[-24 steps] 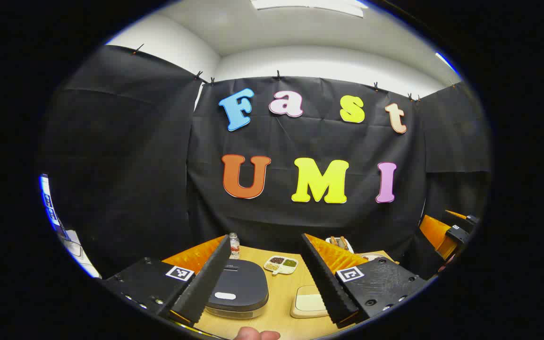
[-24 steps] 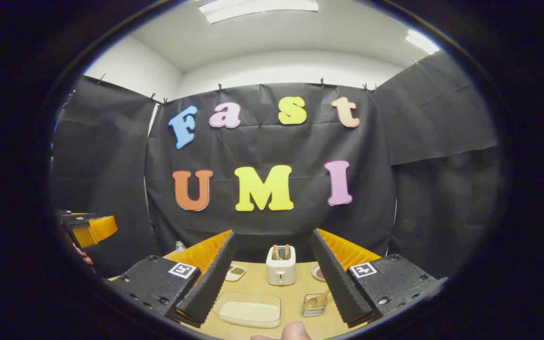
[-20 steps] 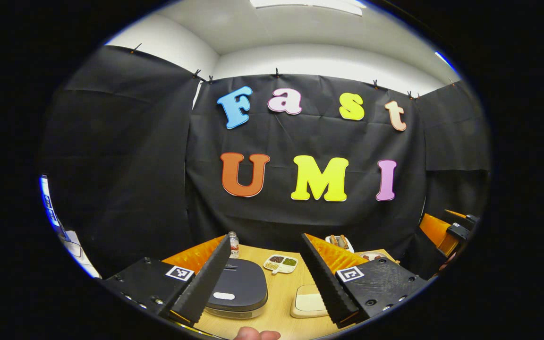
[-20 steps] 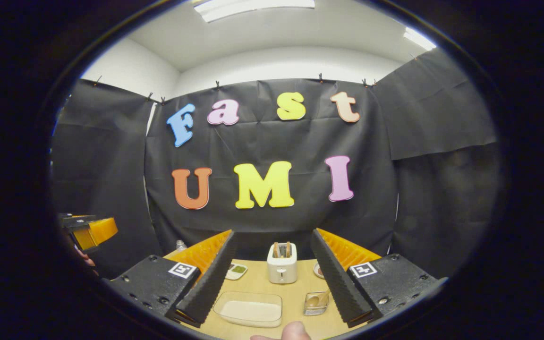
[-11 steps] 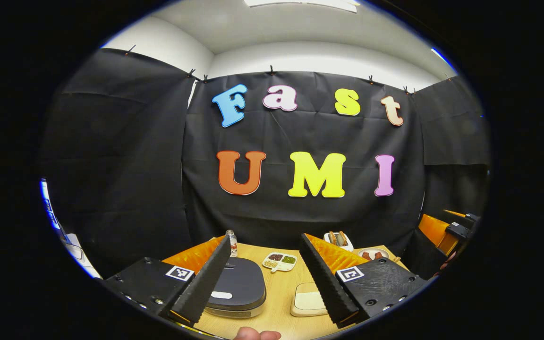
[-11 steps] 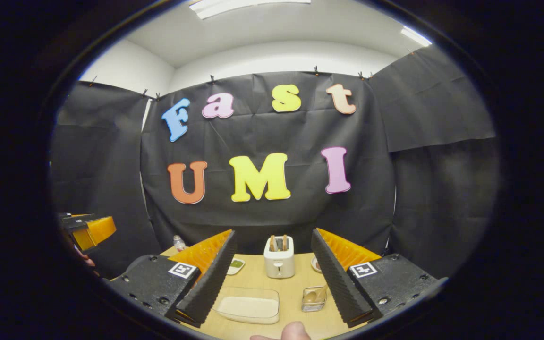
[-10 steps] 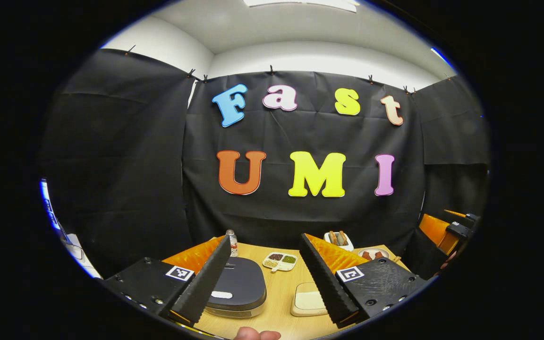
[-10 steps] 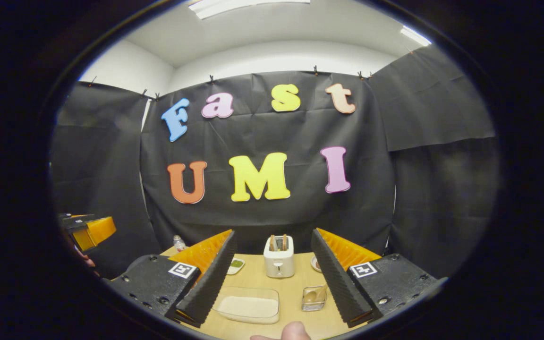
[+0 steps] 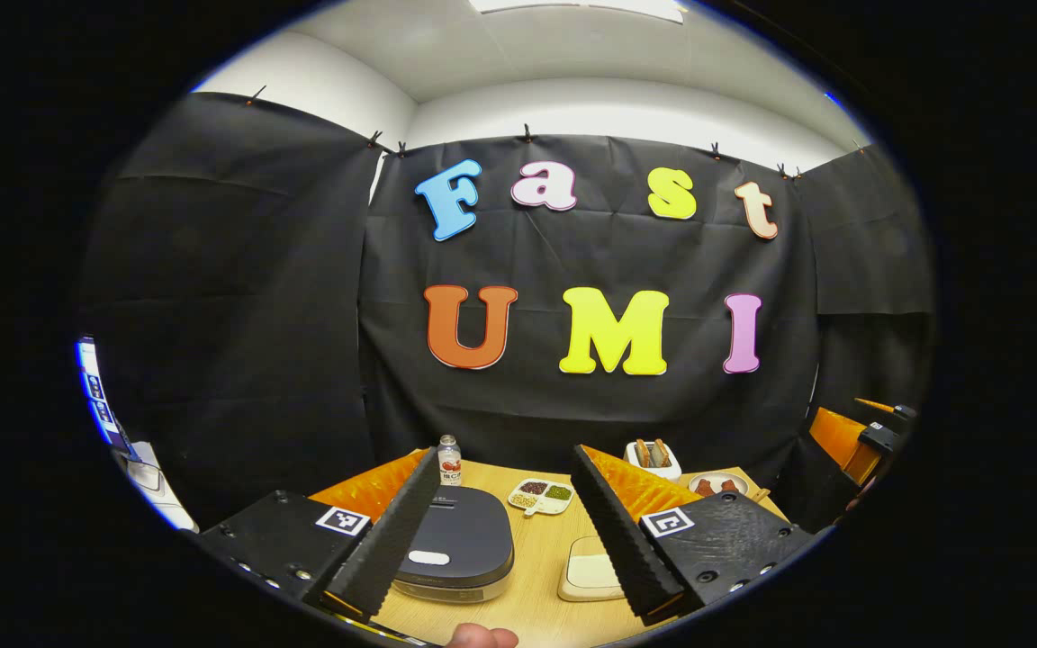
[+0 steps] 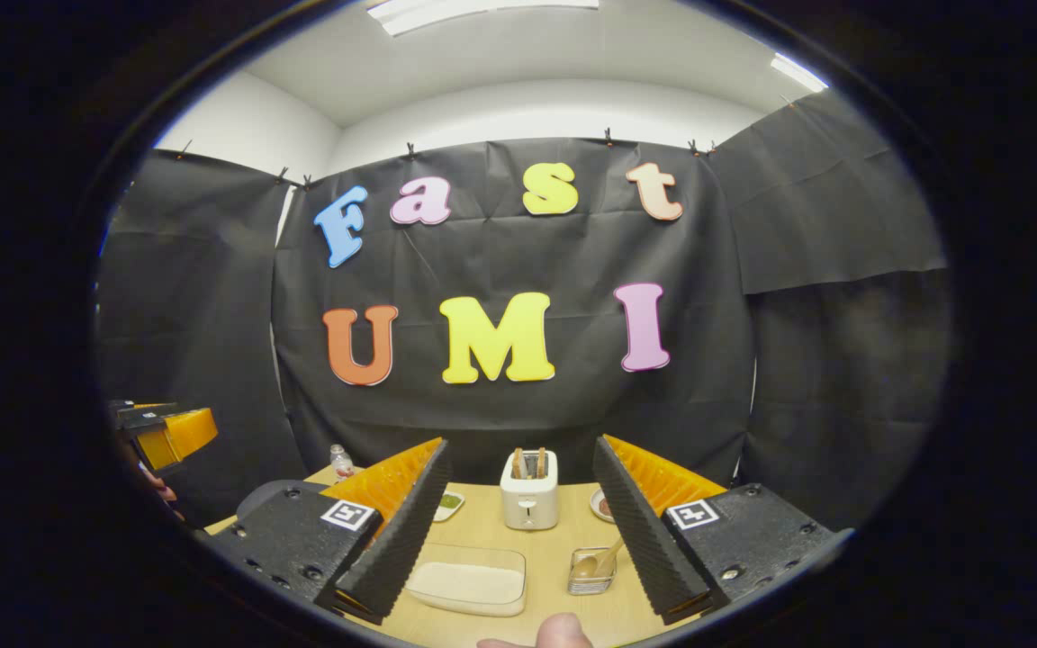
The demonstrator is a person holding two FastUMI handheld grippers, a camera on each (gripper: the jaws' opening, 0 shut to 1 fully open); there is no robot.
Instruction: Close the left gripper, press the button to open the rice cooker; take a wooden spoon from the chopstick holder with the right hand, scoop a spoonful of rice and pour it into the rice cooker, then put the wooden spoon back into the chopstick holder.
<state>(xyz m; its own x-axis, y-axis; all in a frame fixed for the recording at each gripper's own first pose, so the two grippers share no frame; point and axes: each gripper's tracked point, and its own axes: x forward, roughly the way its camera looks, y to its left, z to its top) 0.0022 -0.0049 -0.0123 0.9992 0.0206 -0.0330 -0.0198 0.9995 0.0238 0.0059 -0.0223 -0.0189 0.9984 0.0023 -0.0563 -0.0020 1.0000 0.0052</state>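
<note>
In the left gripper view a dark grey rice cooker [image 9: 460, 549] with its lid down sits on the wooden table [image 9: 532, 585], partly behind one finger. My left gripper [image 9: 505, 531] is open above the table, well short of the cooker. In the right gripper view a clear tray of white rice [image 10: 467, 580] lies near the front, and beside it a clear chopstick holder [image 10: 592, 571] holds a wooden spoon [image 10: 607, 556]. My right gripper [image 10: 518, 526] is open with nothing between its fingers. The rice tray [image 9: 592, 576] lies right of the cooker.
A white toaster [image 10: 529, 499] with bread stands at the back. A divided snack dish [image 9: 541, 495], a small bottle [image 9: 449, 461] and a plate of food [image 9: 716, 486] sit toward the far edge. The other gripper [image 10: 167, 432] hangs at the left. A thumb [image 10: 563, 632] rests at the bottom.
Both cameras have tipped down a little and shifted slightly, so more of the table shows. Both grippers stay open and nothing on the table has moved.
</note>
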